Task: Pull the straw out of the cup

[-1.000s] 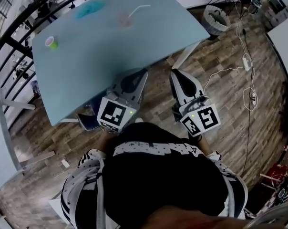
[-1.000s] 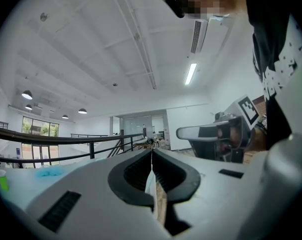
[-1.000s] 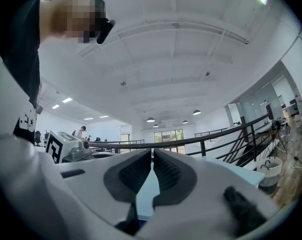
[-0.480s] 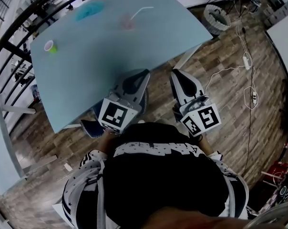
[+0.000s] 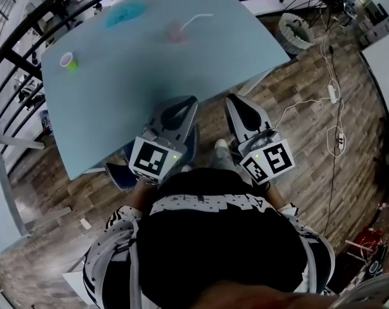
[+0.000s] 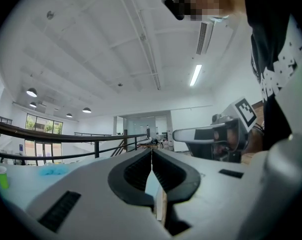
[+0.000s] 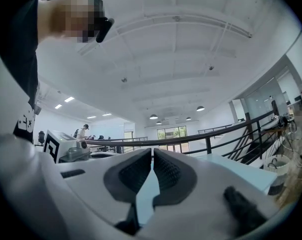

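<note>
A pink cup (image 5: 174,33) stands at the far side of the pale blue table (image 5: 136,76), with a white straw (image 5: 196,20) leaning out of it to the right. Both grippers hang low at the table's near edge, far from the cup. My left gripper (image 5: 189,100) is shut with nothing in it; in the left gripper view its tips (image 6: 152,150) meet. My right gripper (image 5: 228,99) is shut and empty too, its tips (image 7: 152,150) touching in the right gripper view. Neither gripper view shows the cup.
A small green cup (image 5: 69,60) sits at the table's left and a blue crumpled thing (image 5: 124,11) at the far left. A black railing (image 5: 27,31) runs behind the table. A wire basket (image 5: 295,32) and white cables (image 5: 323,102) lie on the wood floor to the right.
The person has stepped slightly forward, so both grippers sit a little nearer the table edge. Both stay shut. The cup and straw have not moved on the table.
</note>
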### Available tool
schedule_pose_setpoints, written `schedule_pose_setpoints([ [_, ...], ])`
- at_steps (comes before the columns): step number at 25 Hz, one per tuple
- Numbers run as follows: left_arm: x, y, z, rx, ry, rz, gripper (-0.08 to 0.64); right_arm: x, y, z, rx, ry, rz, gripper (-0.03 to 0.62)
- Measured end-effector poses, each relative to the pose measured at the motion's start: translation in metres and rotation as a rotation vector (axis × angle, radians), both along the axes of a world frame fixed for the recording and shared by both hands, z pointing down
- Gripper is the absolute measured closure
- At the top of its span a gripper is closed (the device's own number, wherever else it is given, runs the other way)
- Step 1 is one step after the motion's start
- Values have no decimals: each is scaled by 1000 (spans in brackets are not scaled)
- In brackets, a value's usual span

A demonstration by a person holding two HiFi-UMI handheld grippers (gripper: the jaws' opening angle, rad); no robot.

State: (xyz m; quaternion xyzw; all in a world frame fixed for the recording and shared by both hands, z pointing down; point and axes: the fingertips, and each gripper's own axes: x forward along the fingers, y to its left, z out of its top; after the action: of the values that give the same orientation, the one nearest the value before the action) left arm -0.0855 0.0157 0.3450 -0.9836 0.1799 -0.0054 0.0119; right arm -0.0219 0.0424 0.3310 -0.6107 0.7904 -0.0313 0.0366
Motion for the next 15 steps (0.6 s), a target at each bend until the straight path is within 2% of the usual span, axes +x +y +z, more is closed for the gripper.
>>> schedule_pose_setpoints([
  [6,10,-14,2,-3,-20,-56,546,10,-17,1,2,-9,-62,565],
  [15,57,-34,1,3,-53,-90,546,57,-40,5,3,-51,-102,565],
])
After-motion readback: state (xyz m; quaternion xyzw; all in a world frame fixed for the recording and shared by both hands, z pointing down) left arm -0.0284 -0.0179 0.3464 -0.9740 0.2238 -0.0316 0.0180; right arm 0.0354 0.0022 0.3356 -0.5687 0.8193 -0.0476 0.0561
